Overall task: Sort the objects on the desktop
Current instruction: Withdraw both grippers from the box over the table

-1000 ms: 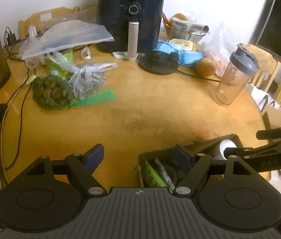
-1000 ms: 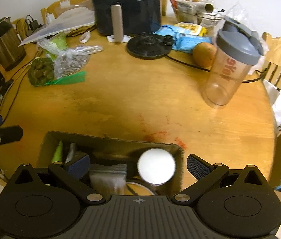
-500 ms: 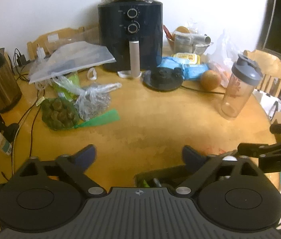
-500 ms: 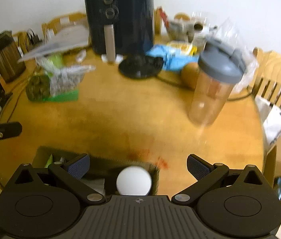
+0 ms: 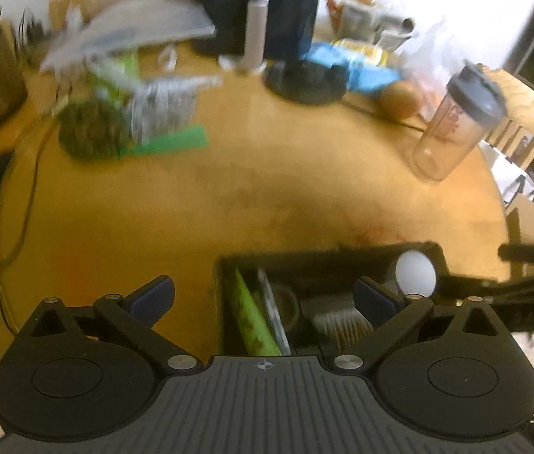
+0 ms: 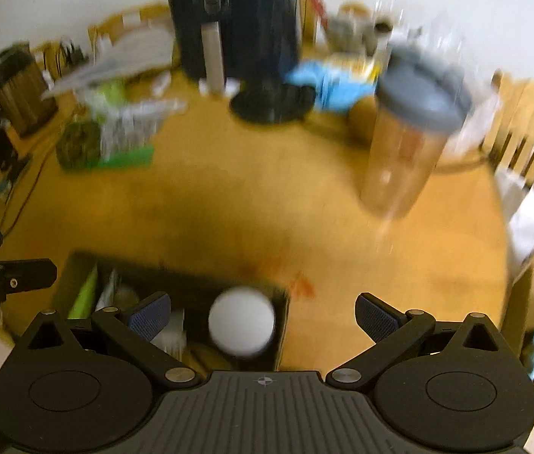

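A dark open box (image 5: 323,259) (image 6: 176,270) sits at the near edge of the round wooden table. It holds a green packet (image 5: 253,321), a brush (image 5: 338,321) and a white round-topped object (image 5: 415,273) (image 6: 242,323). My left gripper (image 5: 263,299) is open and empty, above the box's left part. My right gripper (image 6: 263,314) is open and empty, above the box's right end, with the white object between its fingers but apart from them. Both views are blurred.
A clear shaker bottle with a grey lid (image 5: 452,128) (image 6: 407,132) stands at the right. A black air fryer (image 6: 232,19), a black round base (image 5: 304,79), blue packets, an orange fruit (image 5: 399,100) and plastic bags (image 5: 126,113) lie at the back. A kettle (image 6: 17,87) and cables are at the left.
Both grippers drew back and up half a second ago, then came down toward the box again. Both stayed open. The objects in the box have not moved.
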The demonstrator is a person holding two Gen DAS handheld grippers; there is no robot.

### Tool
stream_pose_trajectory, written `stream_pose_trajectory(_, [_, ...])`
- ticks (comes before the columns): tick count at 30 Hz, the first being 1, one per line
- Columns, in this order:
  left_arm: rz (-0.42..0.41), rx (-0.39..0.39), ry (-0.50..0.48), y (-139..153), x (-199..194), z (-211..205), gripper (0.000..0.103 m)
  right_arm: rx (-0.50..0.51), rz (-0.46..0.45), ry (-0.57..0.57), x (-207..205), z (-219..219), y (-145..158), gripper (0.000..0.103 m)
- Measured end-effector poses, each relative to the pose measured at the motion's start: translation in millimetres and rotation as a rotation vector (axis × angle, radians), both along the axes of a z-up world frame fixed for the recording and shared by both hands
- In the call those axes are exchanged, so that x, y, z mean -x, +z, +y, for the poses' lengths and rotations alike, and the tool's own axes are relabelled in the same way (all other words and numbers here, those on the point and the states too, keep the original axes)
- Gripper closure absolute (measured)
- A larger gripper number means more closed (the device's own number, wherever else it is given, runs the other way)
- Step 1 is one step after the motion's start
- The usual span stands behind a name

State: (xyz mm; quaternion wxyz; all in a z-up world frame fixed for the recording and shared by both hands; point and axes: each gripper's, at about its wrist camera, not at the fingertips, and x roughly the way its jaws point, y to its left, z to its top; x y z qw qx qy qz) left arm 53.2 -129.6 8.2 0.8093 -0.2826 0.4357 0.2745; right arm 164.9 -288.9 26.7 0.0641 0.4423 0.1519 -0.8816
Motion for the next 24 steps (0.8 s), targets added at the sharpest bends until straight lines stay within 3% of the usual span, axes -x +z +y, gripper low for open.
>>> stream_pose_trajectory(6, [0.087,0.103,0.009,-17,-1,1,0.0,-0.078,-0.157,-0.051,5,2,-28,0.0])
stream_pose_trajectory(17, [0.259,0.221,-0.027,-43,-1,-3,0.0,-0.137,-0.343,-0.141,10,15,-51,0.0])
stream_pose_trajectory(24, [0.293,0.24,-0.074,-47,-3,-11,0.0,-0.139,-0.379,-0.156,8,12,-52,0.0])
